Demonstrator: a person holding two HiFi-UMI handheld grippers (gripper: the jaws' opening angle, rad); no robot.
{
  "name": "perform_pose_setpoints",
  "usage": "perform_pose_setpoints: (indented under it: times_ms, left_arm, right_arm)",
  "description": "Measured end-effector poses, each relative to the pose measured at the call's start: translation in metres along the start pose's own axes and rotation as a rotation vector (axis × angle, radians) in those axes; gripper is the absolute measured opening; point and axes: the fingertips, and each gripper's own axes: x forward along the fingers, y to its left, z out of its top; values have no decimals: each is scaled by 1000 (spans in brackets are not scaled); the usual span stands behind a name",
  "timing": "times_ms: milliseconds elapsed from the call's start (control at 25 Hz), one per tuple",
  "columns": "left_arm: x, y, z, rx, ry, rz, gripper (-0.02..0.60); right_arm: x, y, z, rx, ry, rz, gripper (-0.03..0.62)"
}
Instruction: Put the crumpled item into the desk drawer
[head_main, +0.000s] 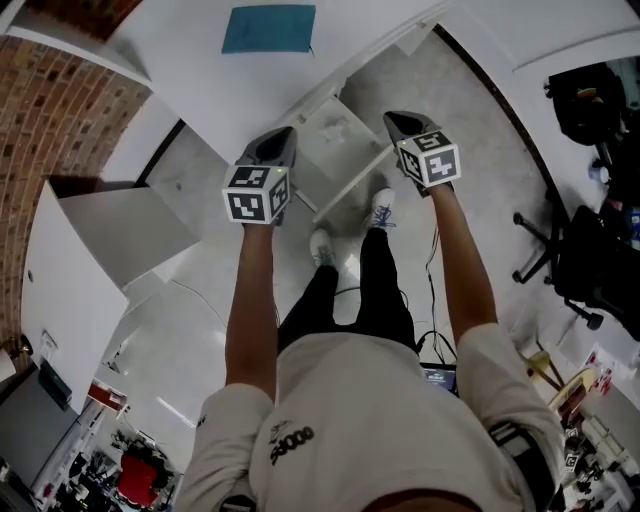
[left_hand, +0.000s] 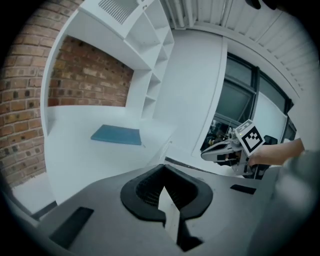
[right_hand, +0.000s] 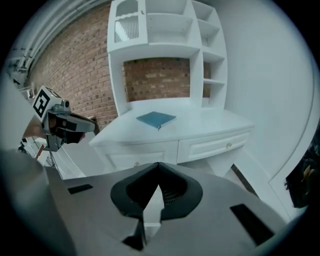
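No crumpled item shows in any view. The white corner desk (head_main: 190, 60) stands in front of me, and its two drawers (right_hand: 215, 145) (right_hand: 135, 161) look closed. My left gripper (head_main: 275, 140) is held level in front of the desk edge, jaws shut with nothing between them, as the left gripper view (left_hand: 162, 167) also shows. My right gripper (head_main: 398, 122) hovers beside it, a little to the right and apart from the left one. Its jaws are shut and empty (right_hand: 158, 165). Each gripper appears in the other's view: right gripper (left_hand: 212, 154), left gripper (right_hand: 90, 126).
A flat blue book (head_main: 268, 28) lies on the desk top. White shelves (right_hand: 160, 30) rise above the desk against a brick wall (head_main: 50, 100). A white cabinet (head_main: 110, 240) stands at the left. A black office chair (head_main: 585, 270) and bags are at the right. Cables trail on the floor.
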Motion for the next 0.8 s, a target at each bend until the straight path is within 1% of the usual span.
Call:
perform_pose_setpoints:
  times_ms: [120, 280, 440, 560, 800]
  left_arm:
    - [-19, -13, 30, 56, -39, -21, 14]
    - [-37, -29, 75, 104, -107, -47, 14]
    - [-55, -49, 106, 213, -139, -52, 14]
    - [-69, -65, 127, 301, -158, -54, 14]
    - [-103, -87, 163, 405, -247, -80, 14]
  right_arm:
    - [-40, 4, 36, -17, -84, -38, 6]
    - [-90, 11, 79, -55, -173, -84, 6]
    - [-132, 26, 107, -97, -224, -125, 6]
    - [-160, 29, 128, -116, -260, -182, 6]
    - [-208, 42, 162, -185, -327, -263, 6]
